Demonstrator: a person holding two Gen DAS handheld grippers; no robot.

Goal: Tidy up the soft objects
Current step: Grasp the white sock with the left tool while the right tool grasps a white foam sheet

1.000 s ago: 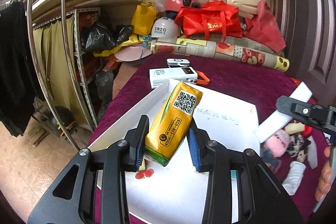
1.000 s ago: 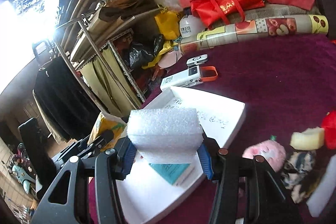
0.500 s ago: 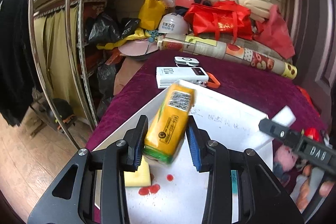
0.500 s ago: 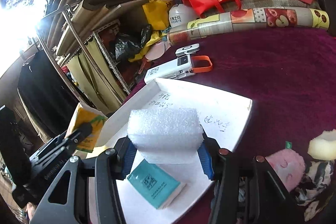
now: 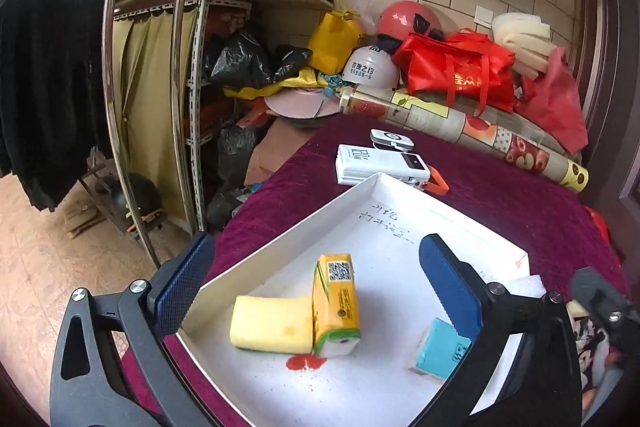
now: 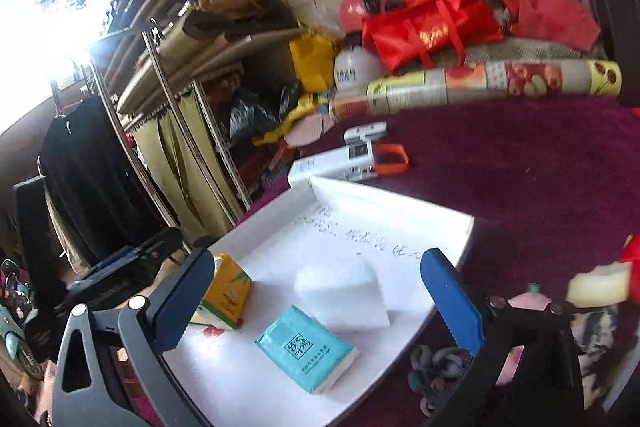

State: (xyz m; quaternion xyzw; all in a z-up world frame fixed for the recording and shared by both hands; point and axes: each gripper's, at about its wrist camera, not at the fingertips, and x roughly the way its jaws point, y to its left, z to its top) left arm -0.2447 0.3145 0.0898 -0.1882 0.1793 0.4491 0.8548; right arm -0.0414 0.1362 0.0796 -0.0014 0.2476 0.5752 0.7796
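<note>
A white tray (image 5: 288,227) sits on the maroon tablecloth; it also shows in the right wrist view (image 6: 444,219). In it lie a yellow tissue pack (image 5: 336,301), a yellow sponge (image 5: 270,323) and a teal tissue pack (image 5: 438,353). My left gripper (image 5: 316,291) is open and empty above the yellow pack. In the right wrist view the white foam block (image 6: 342,295) lies in the tray beside the teal pack (image 6: 306,349) and the yellow pack (image 6: 226,293). My right gripper (image 6: 318,299) is open and empty over the foam.
A white power bank (image 5: 380,165) and a small white device (image 5: 392,139) lie beyond the tray. Plush toys (image 6: 524,307) and a pale sponge (image 6: 598,285) lie right of the tray. A patterned roll (image 5: 460,121), bags and helmets crowd the back. A metal rack (image 5: 180,67) stands left.
My left gripper opened and let the yellow tissue pack down into the tray. My right gripper opened and released the white foam block into the tray.
</note>
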